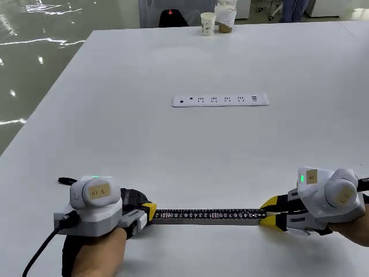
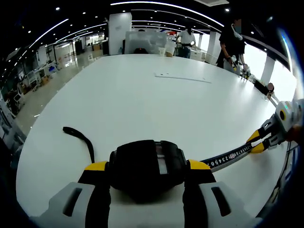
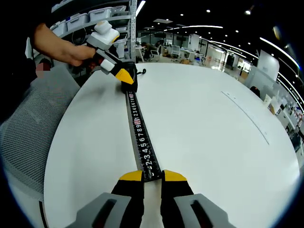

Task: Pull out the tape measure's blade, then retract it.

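Stretched blade (image 1: 210, 216) hugs near edge of table (image 1: 173, 156).

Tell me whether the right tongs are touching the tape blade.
Touching. Right gripper view: the right tongs pinch the blade at its end, between yellow tips.

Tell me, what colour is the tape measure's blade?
The blade is black with white numerals; the right gripper view shows it best.
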{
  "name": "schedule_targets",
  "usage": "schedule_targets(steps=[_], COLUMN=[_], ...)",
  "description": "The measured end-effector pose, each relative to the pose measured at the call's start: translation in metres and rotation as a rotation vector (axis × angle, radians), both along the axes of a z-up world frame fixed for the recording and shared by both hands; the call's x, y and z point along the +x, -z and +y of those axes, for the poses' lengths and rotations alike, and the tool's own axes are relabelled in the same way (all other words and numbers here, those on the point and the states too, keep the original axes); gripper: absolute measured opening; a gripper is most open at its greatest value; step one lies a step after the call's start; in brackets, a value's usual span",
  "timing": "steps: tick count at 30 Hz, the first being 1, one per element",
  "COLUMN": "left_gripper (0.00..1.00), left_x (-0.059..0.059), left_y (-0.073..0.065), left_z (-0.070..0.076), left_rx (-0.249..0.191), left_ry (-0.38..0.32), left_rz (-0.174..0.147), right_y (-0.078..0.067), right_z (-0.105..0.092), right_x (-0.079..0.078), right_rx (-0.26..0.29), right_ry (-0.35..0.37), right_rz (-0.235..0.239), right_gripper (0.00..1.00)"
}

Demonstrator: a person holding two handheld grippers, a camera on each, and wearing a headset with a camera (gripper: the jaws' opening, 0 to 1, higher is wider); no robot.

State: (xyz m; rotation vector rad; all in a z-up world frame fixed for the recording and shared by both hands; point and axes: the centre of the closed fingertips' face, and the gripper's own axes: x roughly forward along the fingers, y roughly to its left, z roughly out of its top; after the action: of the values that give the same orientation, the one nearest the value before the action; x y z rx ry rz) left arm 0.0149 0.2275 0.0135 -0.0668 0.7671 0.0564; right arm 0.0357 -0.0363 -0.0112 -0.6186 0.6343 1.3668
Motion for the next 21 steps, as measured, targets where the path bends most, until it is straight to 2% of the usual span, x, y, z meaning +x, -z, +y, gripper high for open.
schedule_targets(steps=[21], left_gripper=[0.55], left_x=[-0.0008], left_y=[-0.0009], left_z=[0.0002], left_rx=[-0.011], left_ry=[-0.001], left_rz=[0.004], right_y=[0.0004], right_z=[0.0009], right_x=[0.0004], right_rx=[-0.012], right_ry=[-0.005], right_rz=[0.001], right_gripper=[0.09])
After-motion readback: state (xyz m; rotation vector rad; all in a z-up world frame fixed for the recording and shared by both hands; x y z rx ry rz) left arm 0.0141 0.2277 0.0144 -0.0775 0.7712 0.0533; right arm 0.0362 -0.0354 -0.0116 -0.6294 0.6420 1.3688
